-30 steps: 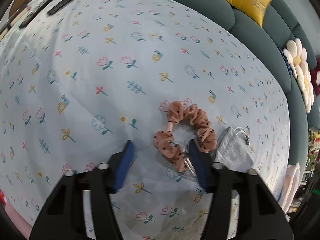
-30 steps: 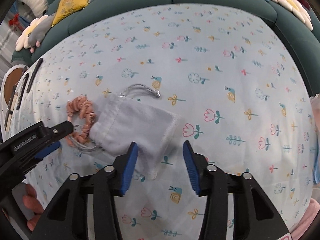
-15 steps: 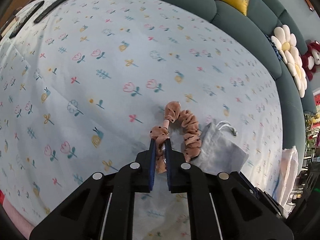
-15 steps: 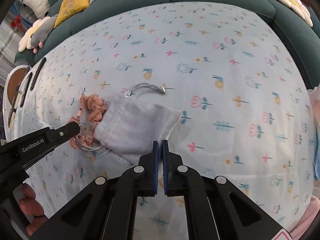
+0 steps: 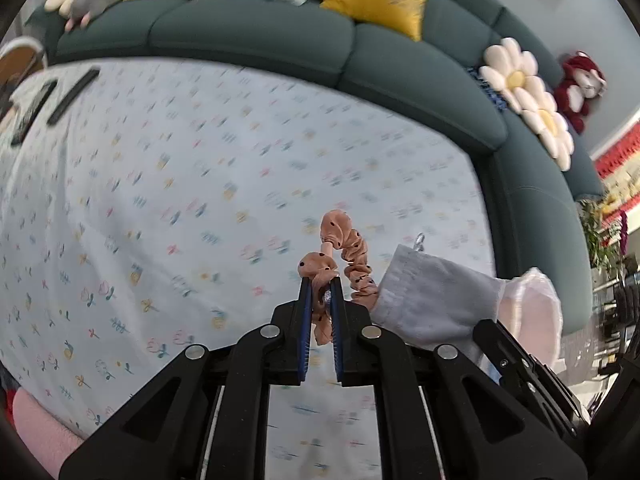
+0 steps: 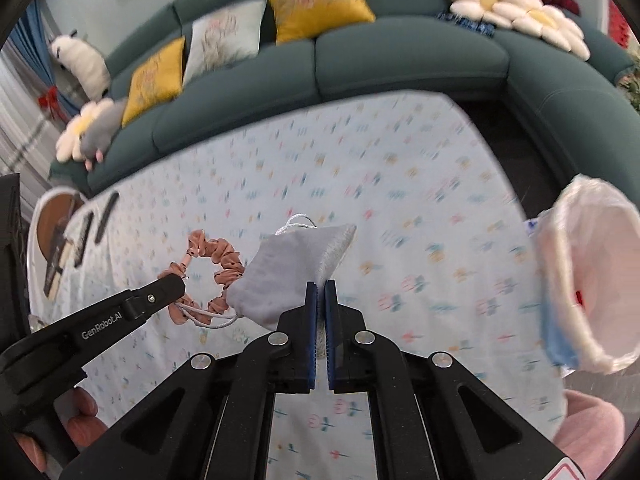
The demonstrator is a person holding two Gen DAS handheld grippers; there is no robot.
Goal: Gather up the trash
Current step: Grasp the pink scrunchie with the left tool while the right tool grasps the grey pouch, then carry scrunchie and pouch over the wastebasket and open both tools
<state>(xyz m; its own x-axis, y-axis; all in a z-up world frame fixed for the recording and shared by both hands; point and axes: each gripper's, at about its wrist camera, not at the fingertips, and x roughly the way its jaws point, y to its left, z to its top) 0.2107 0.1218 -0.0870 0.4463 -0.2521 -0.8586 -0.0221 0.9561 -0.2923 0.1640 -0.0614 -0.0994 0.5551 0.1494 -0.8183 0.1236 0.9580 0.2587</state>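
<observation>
Your left gripper is clamped on the near loop of the peach dotted scrunchie, which rises from between the blue pads toward 12 o'clock and curls round to 1 o'clock, where its far end touches the grey drawstring pouch. In the left wrist view the pouch sits at about 2 o'clock from your fingertips, just beside them. Your right gripper is closed on the lower corner of that same pouch; the cloth fans out from the pads toward 11 o'clock, with its silver cord showing at 12 o'clock and again under its left edge. From the right wrist camera the scrunchie lies at 10 o'clock, touching the pouch's left edge, and the tip of your left gripper bites its near side. Whether either item has come off the floral tablecloth is hard to judge in the blur. The white-lined bin stands at 3 o'clock from your right gripper, past the cloth's edge, well apart from the pouch. Two dark remotes lie at 10 o'clock from your left gripper, far across the cloth, by the green sofa.
</observation>
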